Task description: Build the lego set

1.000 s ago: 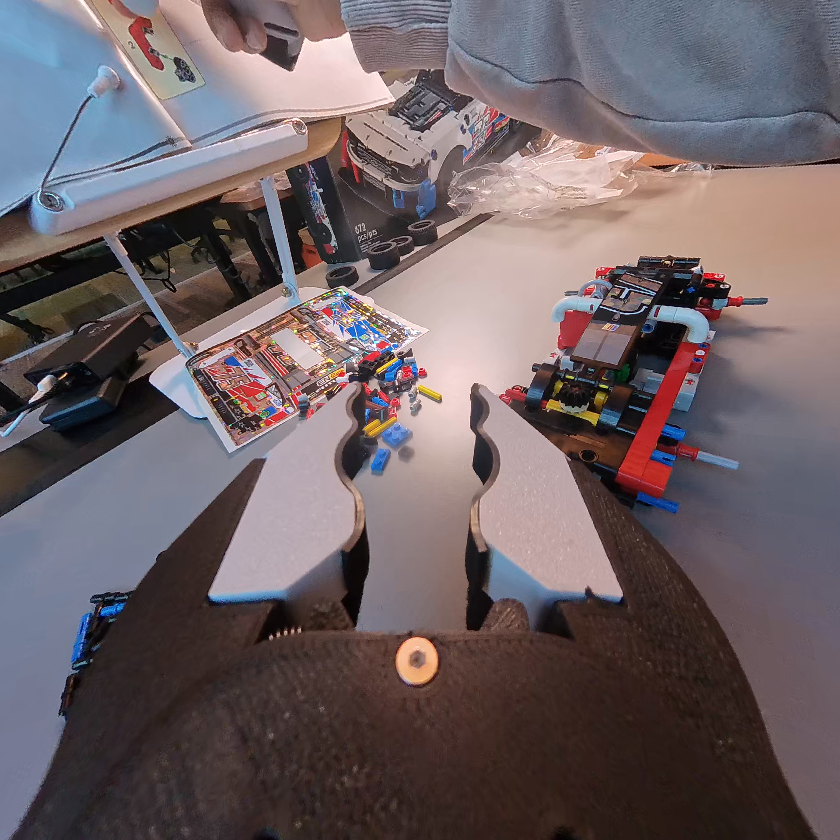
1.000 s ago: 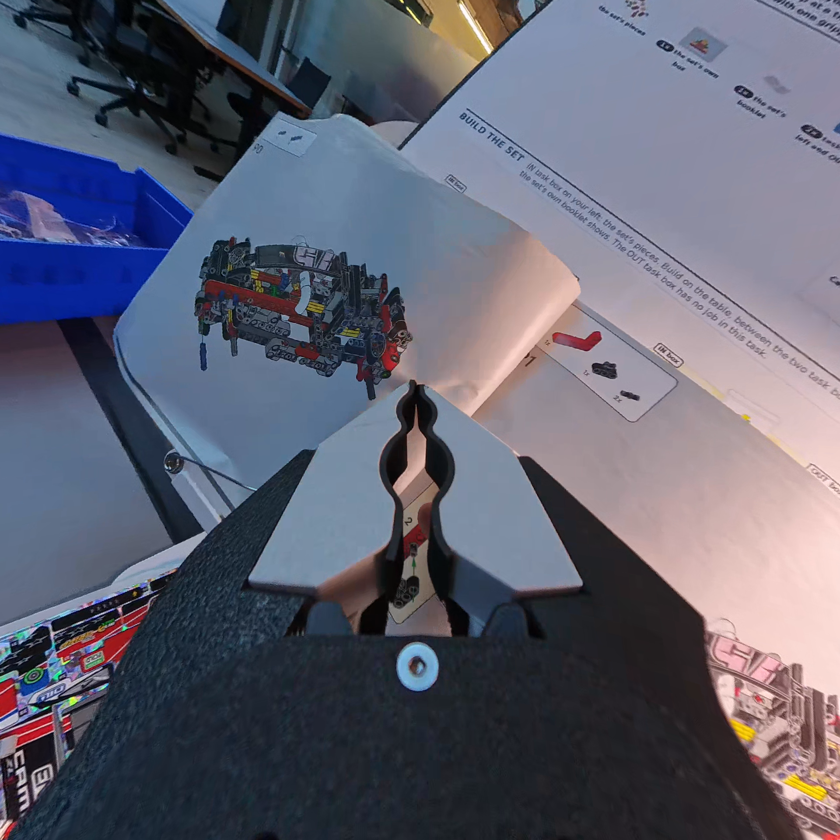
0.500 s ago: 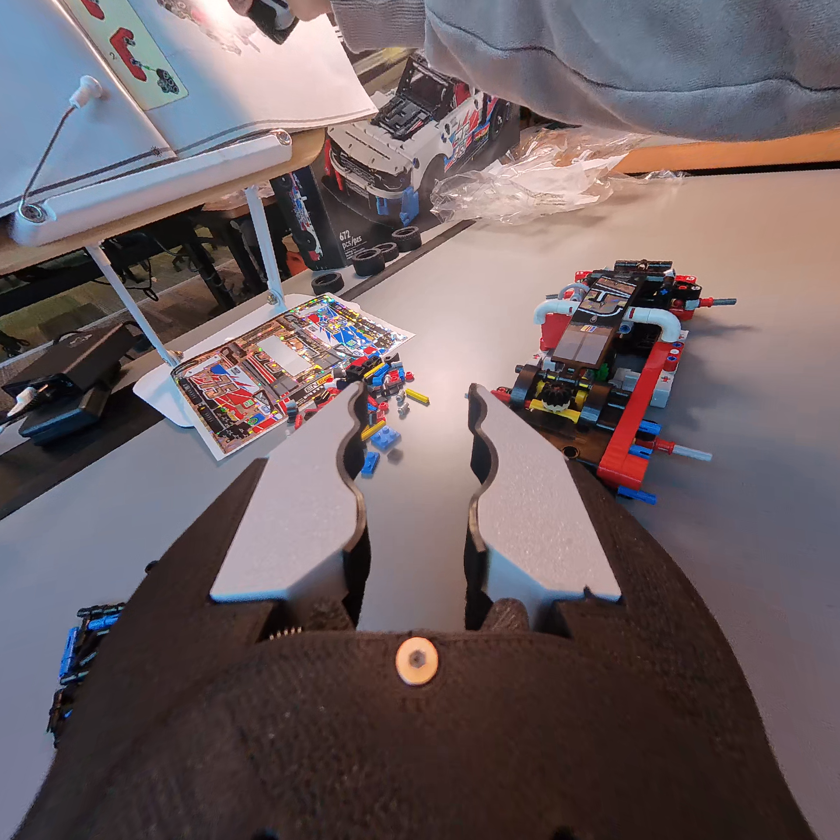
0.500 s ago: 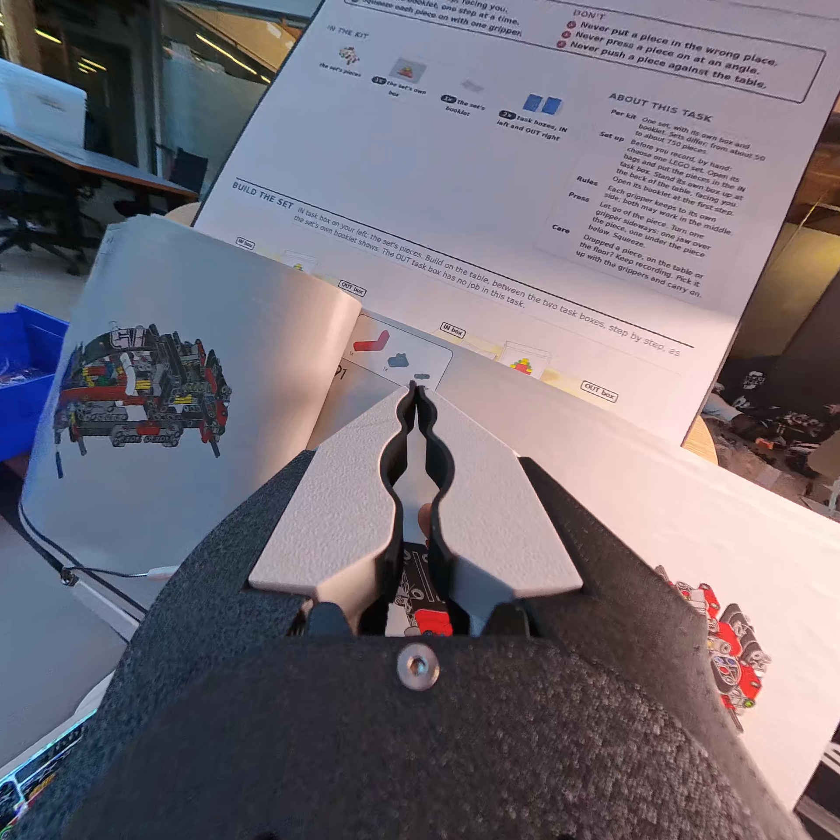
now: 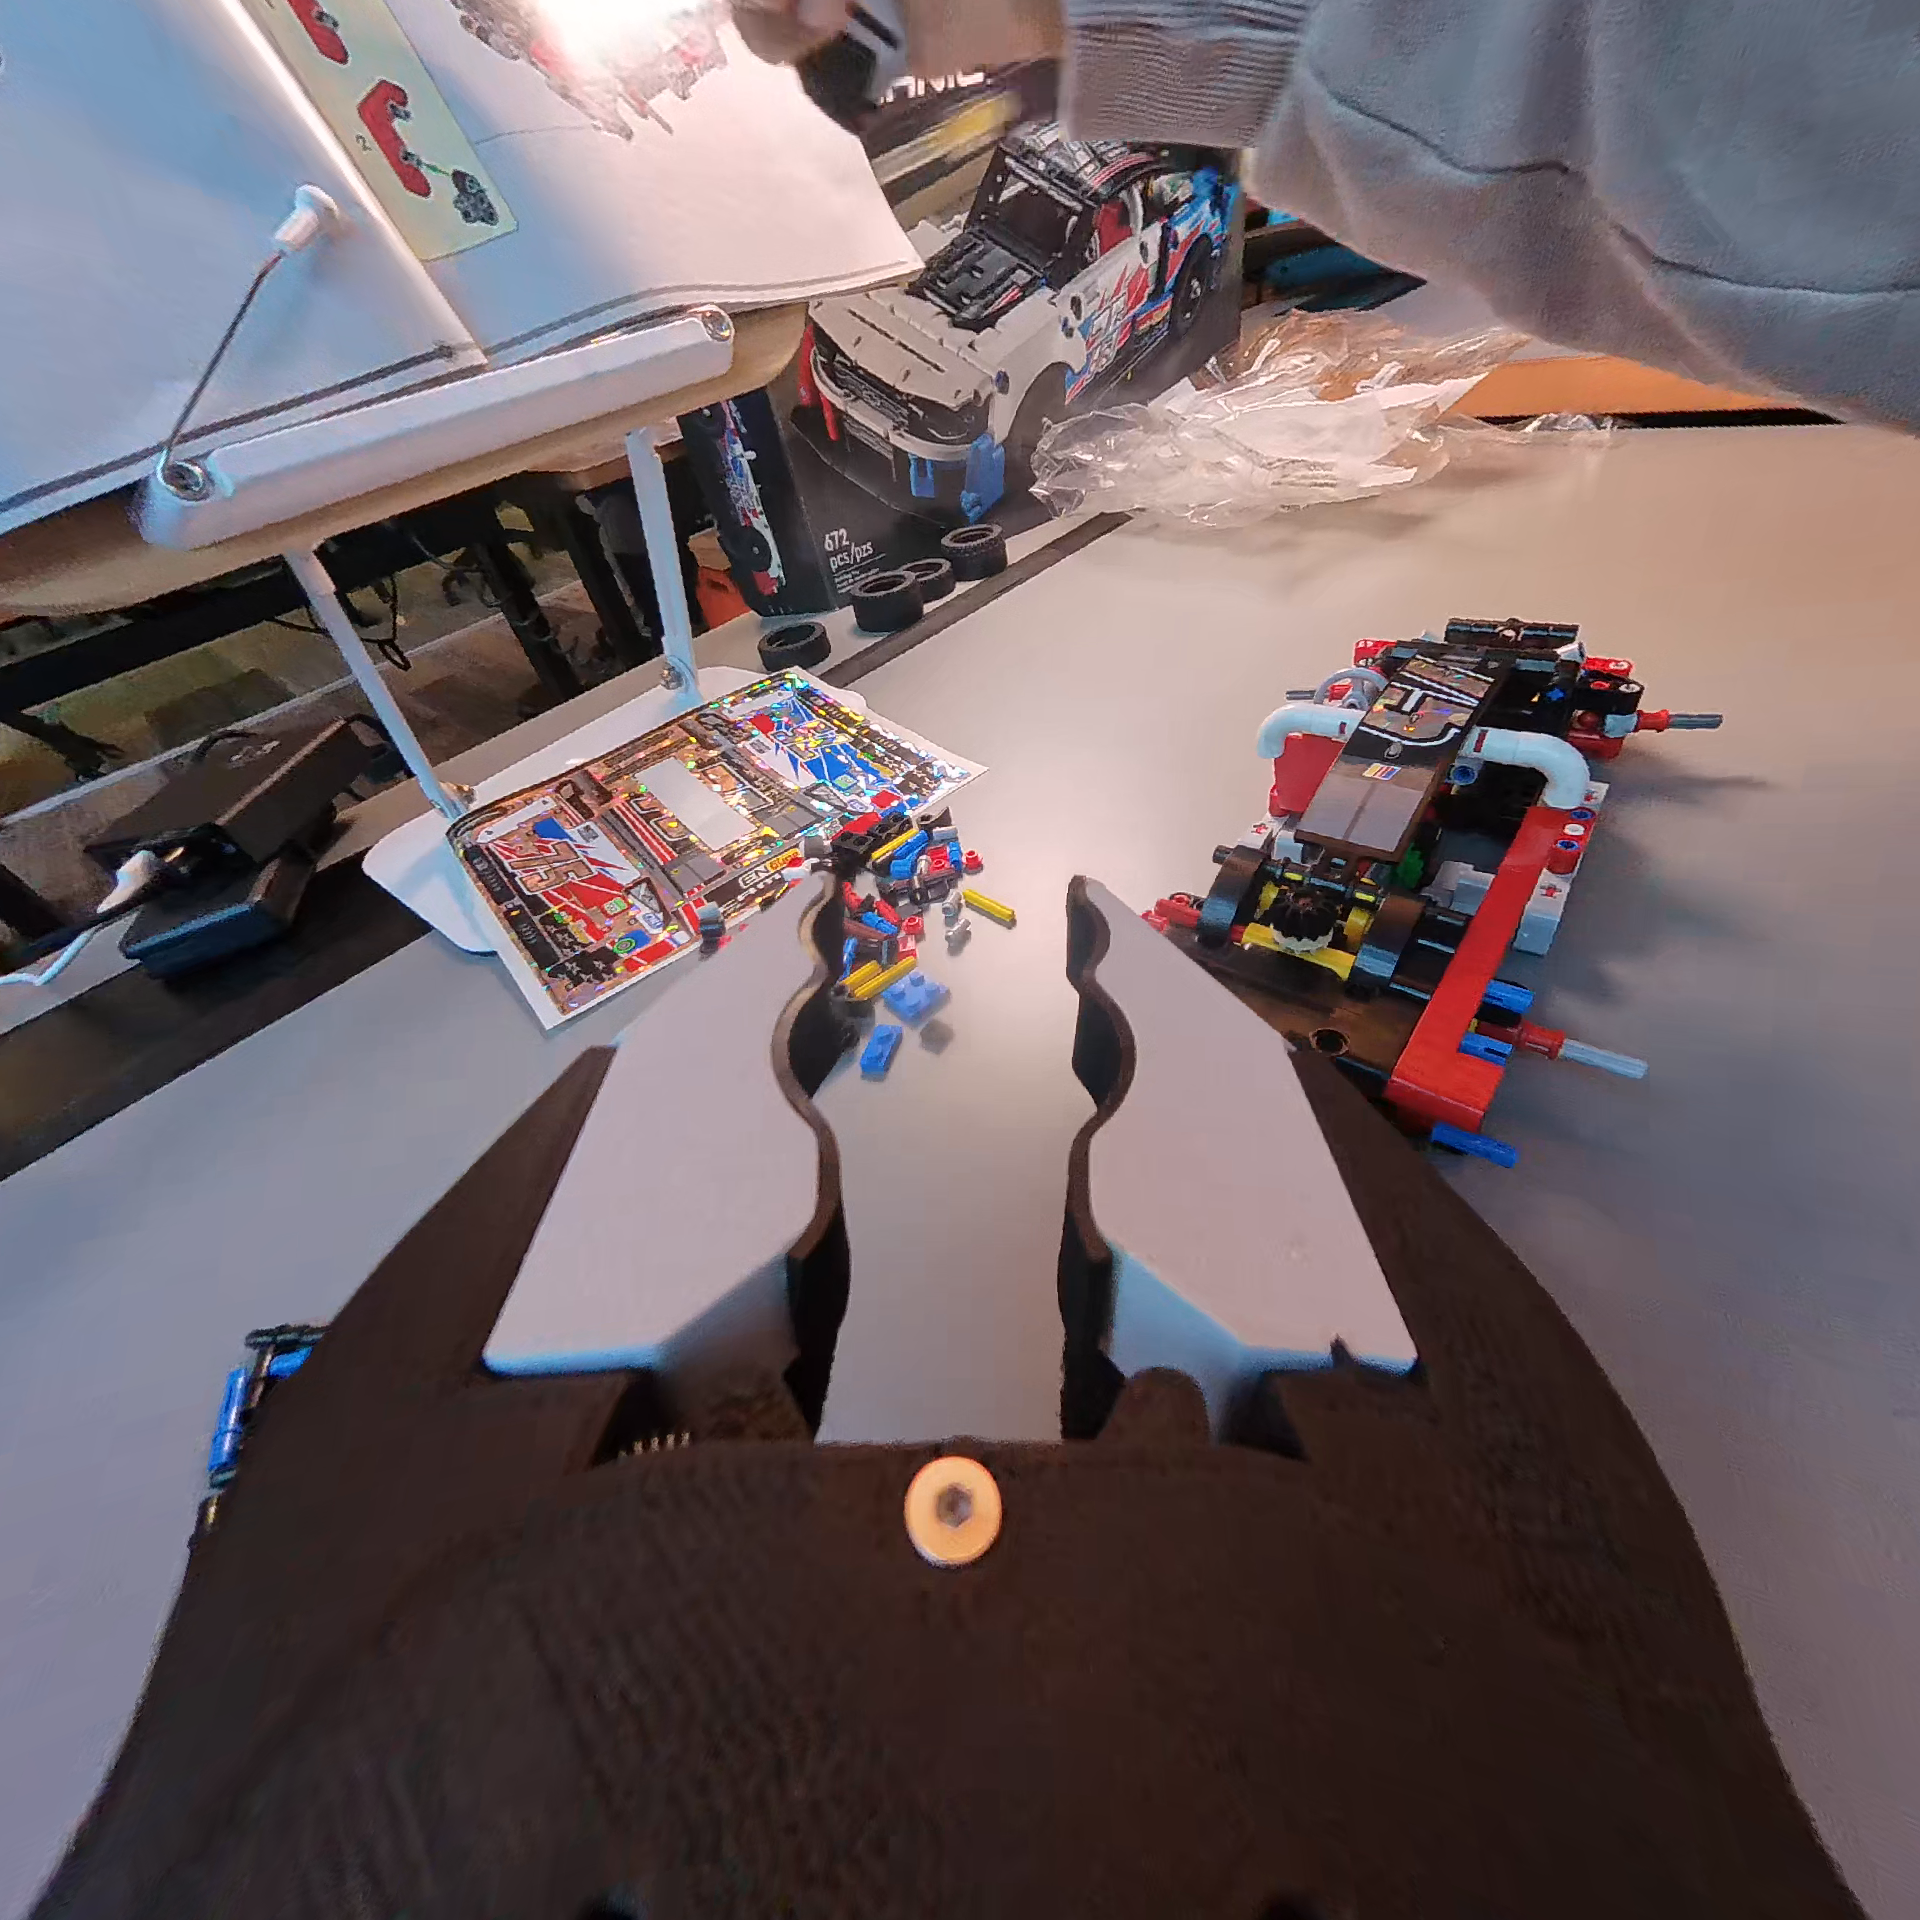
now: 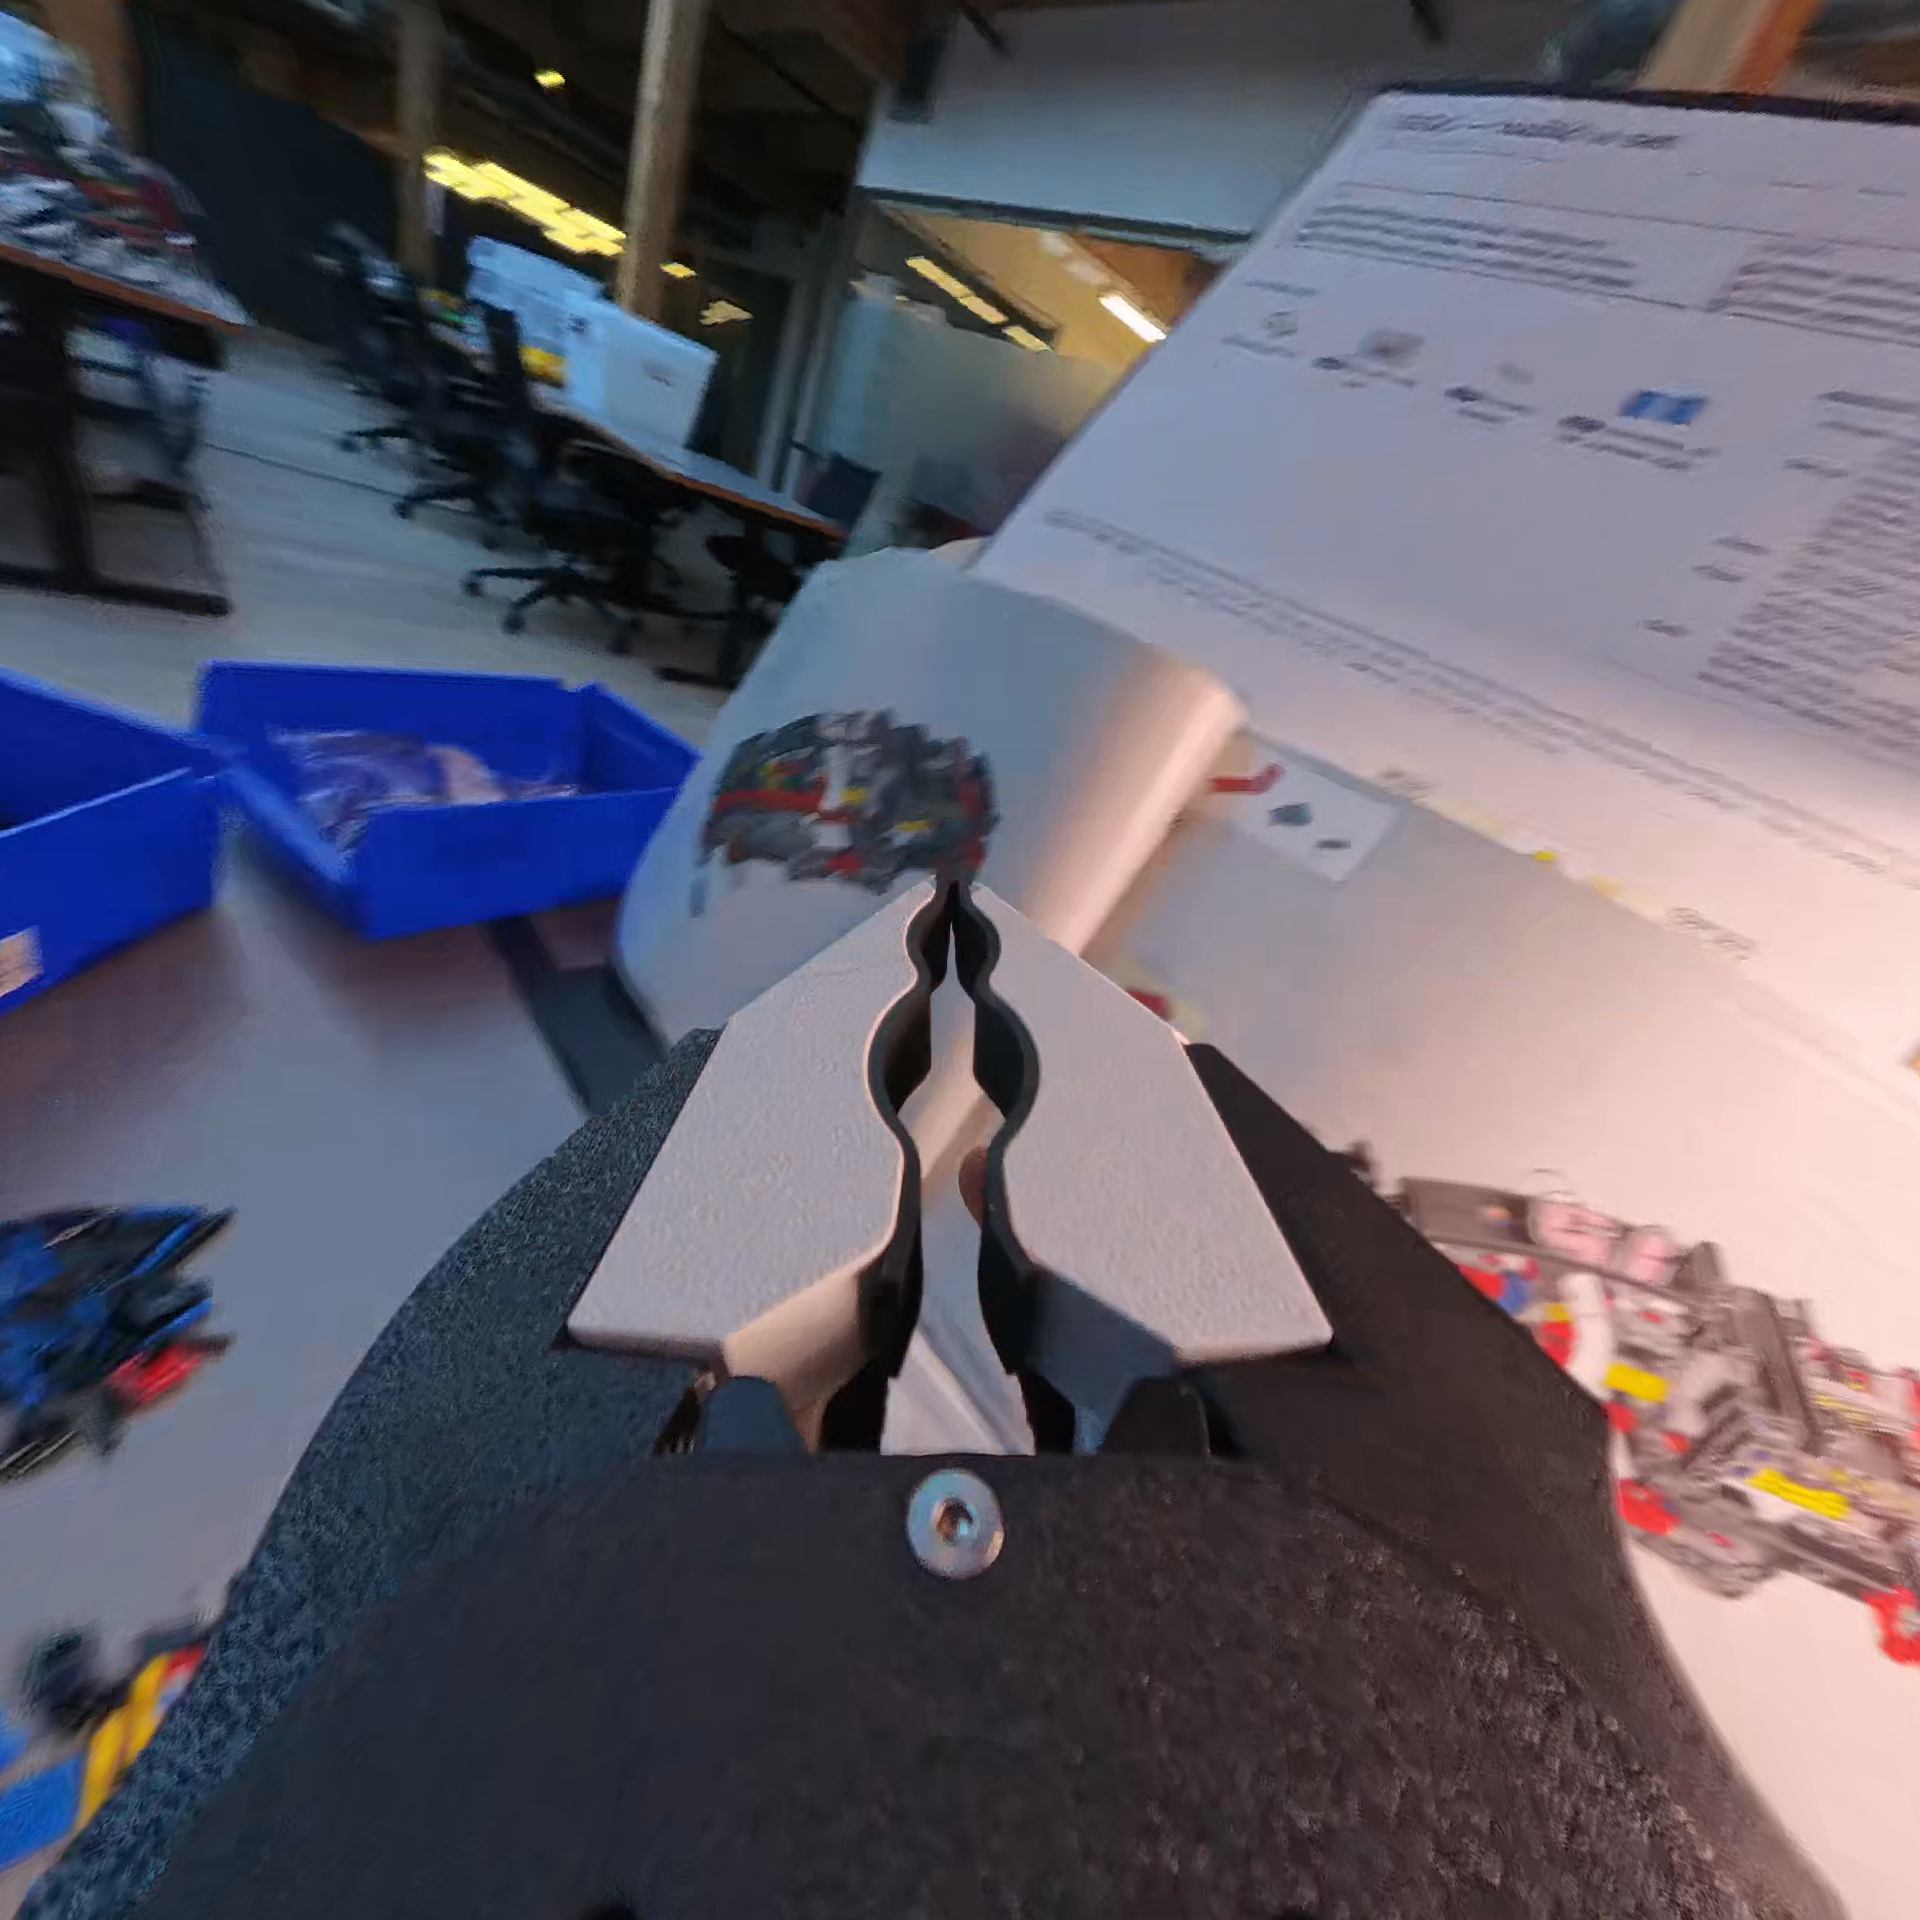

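Note:
My left gripper (image 5: 951,894) is open and empty, low over the grey table (image 5: 1039,675). Just past its left fingertip lies a pile of small loose lego pieces (image 5: 904,914). A part-built red and black car chassis (image 5: 1403,831) lies to the right of it. My right gripper (image 6: 948,899) is shut at the edge of a curled booklet page (image 6: 914,748) and seems to pinch it. It also shows in the left wrist view (image 5: 847,52), held by a hand at the top of the booklet (image 5: 675,156). The right wrist view is blurred.
A shiny sticker sheet (image 5: 675,831) lies at the foot of the white booklet stand (image 5: 436,416). Behind are the set's box (image 5: 1039,312), loose tyres (image 5: 914,592) and a crumpled plastic bag (image 5: 1247,436). A small blue and black subassembly (image 5: 249,1392) lies at left. Blue bins (image 6: 436,790) stand beyond. A grey sleeve (image 5: 1558,156) crosses above. Tip to tip, the grippers are about 30 cm apart.
My right gripper has stayed shut and swung across the booklet with the curled page. My left gripper has stayed open and barely shifted.

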Tool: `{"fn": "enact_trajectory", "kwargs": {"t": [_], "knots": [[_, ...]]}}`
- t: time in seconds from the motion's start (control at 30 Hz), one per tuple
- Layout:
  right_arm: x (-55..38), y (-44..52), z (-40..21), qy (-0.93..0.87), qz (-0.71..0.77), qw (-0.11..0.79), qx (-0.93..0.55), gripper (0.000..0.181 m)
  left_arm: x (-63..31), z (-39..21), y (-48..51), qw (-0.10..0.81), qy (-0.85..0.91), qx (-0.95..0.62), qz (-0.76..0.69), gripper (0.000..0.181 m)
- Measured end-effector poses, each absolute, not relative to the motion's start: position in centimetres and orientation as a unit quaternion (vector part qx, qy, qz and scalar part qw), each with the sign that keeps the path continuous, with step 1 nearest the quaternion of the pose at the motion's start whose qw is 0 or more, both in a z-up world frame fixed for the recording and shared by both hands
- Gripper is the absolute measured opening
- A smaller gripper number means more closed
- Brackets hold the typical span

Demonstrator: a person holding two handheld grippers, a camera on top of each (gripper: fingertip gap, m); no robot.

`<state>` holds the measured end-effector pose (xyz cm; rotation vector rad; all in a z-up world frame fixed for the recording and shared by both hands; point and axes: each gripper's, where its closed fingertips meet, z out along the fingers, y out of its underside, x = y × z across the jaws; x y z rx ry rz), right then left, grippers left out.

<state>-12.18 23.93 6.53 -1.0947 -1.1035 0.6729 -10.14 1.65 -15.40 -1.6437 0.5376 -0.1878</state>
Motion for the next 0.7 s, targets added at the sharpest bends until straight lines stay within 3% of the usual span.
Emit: {"fn": "enact_trajectory", "kwargs": {"t": [0.13,0.23,0.5,0.7], "knots": [[-9.6,17.2,-2.2,-0.592,0.329,0.541,-0.499,0.000,-11.6,-15.4,1.9,0.640,0.213,-0.736,-0.057,0.035],[-6.1,14.6,-7.3,-0.605,0.333,0.497,-0.525,0.003,-13.5,-15.0,2.0,0.643,0.186,-0.742,-0.036,0.019],[-0.9,13.2,-17.2,-0.649,0.318,0.396,-0.567,0.005,-15.2,-16.6,2.7,0.616,0.140,-0.773,-0.060,0.008],[-0.8,15.1,-15.3,-0.591,0.312,0.485,-0.565,0.000,-18.0,-17.0,2.7,0.593,0.108,-0.798,-0.014,0.000]]}}
